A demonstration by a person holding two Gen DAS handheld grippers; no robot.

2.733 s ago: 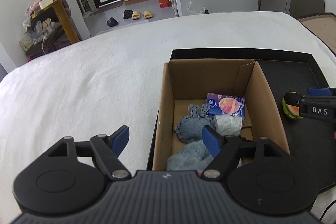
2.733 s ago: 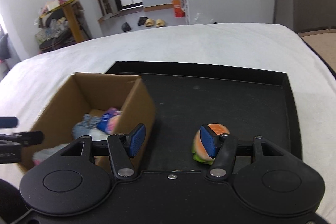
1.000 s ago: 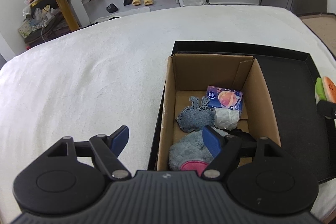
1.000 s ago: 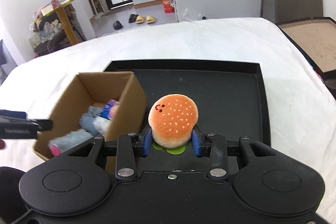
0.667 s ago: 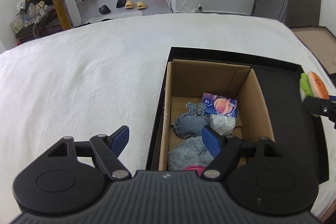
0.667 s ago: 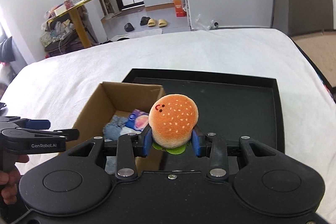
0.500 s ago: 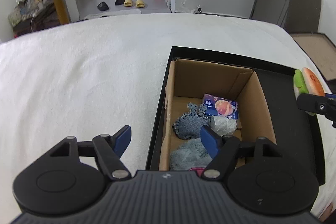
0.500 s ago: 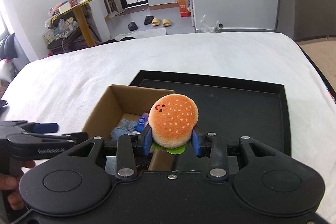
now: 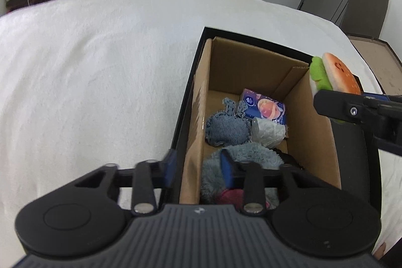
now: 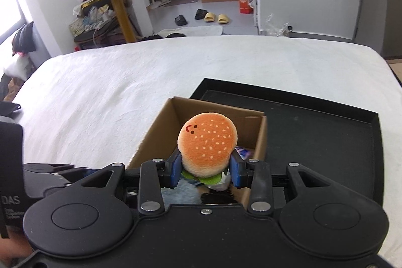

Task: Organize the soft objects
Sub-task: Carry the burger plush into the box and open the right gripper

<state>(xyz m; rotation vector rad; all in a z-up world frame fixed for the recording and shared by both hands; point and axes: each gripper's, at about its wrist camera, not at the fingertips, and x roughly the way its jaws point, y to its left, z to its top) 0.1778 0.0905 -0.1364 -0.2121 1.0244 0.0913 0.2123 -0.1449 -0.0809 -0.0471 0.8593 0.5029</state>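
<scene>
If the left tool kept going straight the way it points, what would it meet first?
Probably the cardboard box's left wall: the left tool straddles that wall, open, one finger outside and one over the fluffy blue cloth. Depth is unclear.

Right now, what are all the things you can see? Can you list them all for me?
Burger plush: one, orange bun with green lettuce, held above the box.
Cardboard box: one, brown, open, standing in the tray.
Tray: one, black, on the white bed.
Fluffy cloth: one, light blue, near end of the box.
Knitted piece: one, grey-blue, in the box.
Packet: one, purple-blue, far end of the box.
Crumpled wrap: one, white, in the box.
Slippers: tan pair, floor.
Left gripper: jaws either side of the box's left wall.
Right gripper: clamped on the plush.
</scene>
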